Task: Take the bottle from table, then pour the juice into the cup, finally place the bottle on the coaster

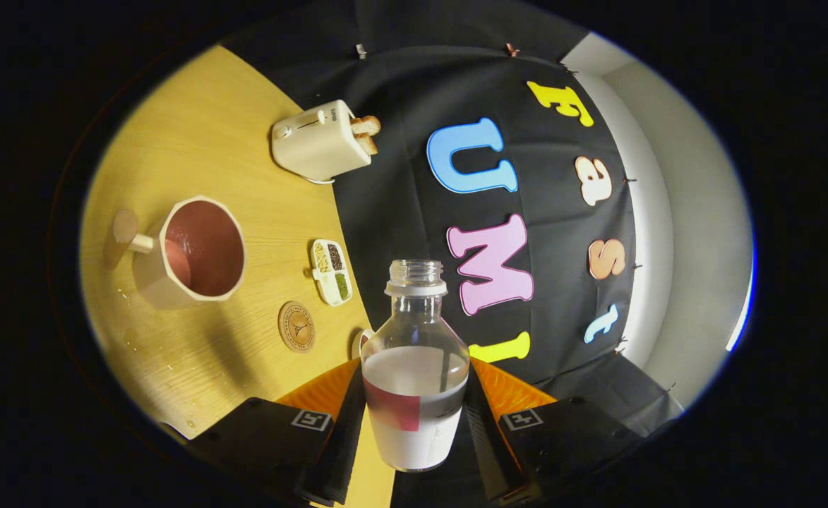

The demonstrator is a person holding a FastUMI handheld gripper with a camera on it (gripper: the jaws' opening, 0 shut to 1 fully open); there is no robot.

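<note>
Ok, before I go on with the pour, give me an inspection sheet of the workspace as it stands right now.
Surface: wooden table, a few small droplets near the cup.
Job's things: uncapped bottle partly full of pale liquid, held between the fingers; pink-lined cup standing open on the table; round coaster bare, between cup and fingers.
Clutter: toaster with bread in its slots; small divided dish of grains; a small round white object partly hidden behind the bottle.
Gripper: gripper shut on the bottle, both fingers pressing its sides.
Cables: a thin cord at the toaster's base.
Surroundings: black cloth wall, pale wall beyond.
</note>
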